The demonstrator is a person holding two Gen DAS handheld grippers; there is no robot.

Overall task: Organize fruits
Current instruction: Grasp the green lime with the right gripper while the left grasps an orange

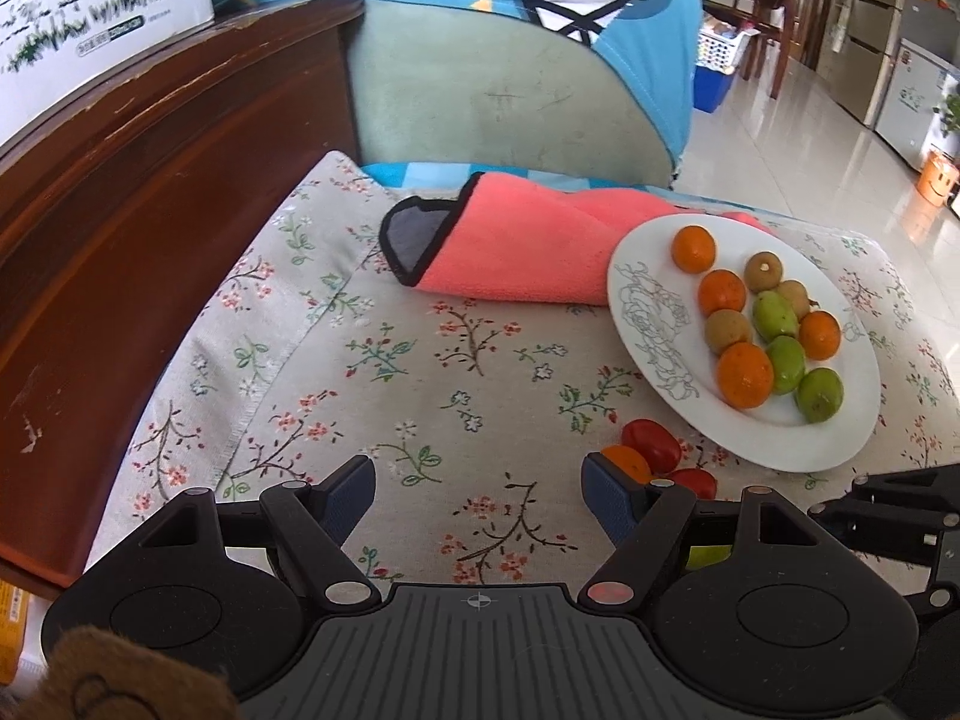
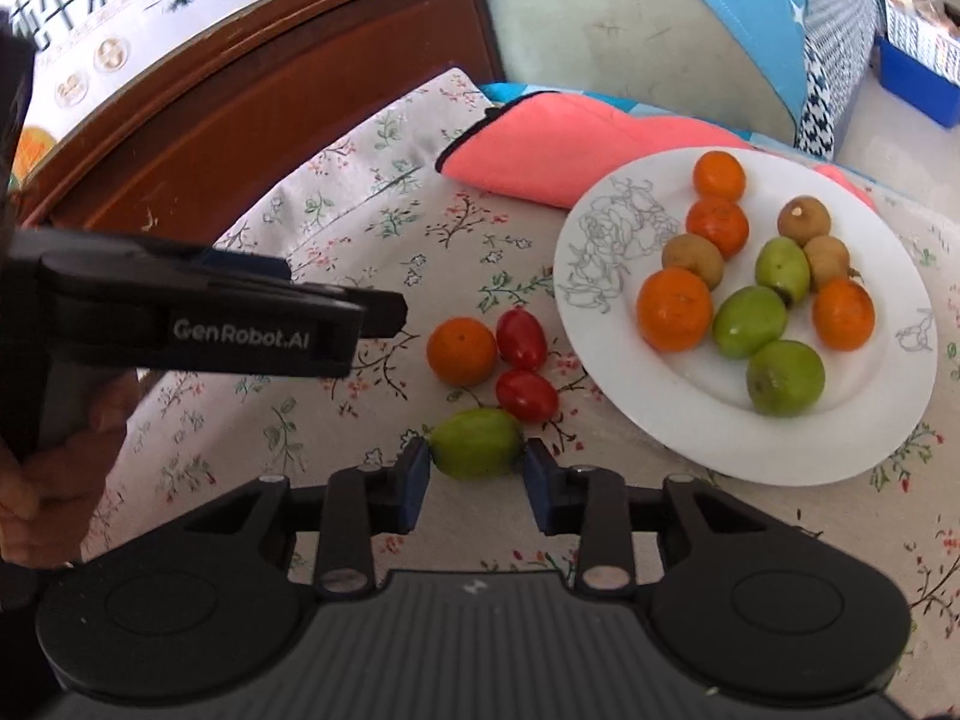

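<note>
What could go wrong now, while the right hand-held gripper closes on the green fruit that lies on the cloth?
1. The right hand-held gripper meets the smooth oval green fruit only at its ends, so it may slip out.
2. Two red cherry tomatoes and a round orange citrus fruit lie just beyond; a push could roll them.
3. The white patterned plate is crowded, so an added fruit might roll.

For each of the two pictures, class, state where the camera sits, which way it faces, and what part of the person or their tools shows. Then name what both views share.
Left wrist view: sits on the left gripper, facing forward over the floral tablecloth toward a chair; its open fingers show, the right gripper at the right edge.
Right wrist view: sits on the right gripper, looking down at a green fruit between its fingers; the left gripper and the hand holding it show.
Shared: the white plate of fruit, pink towel, two red tomatoes.
</note>
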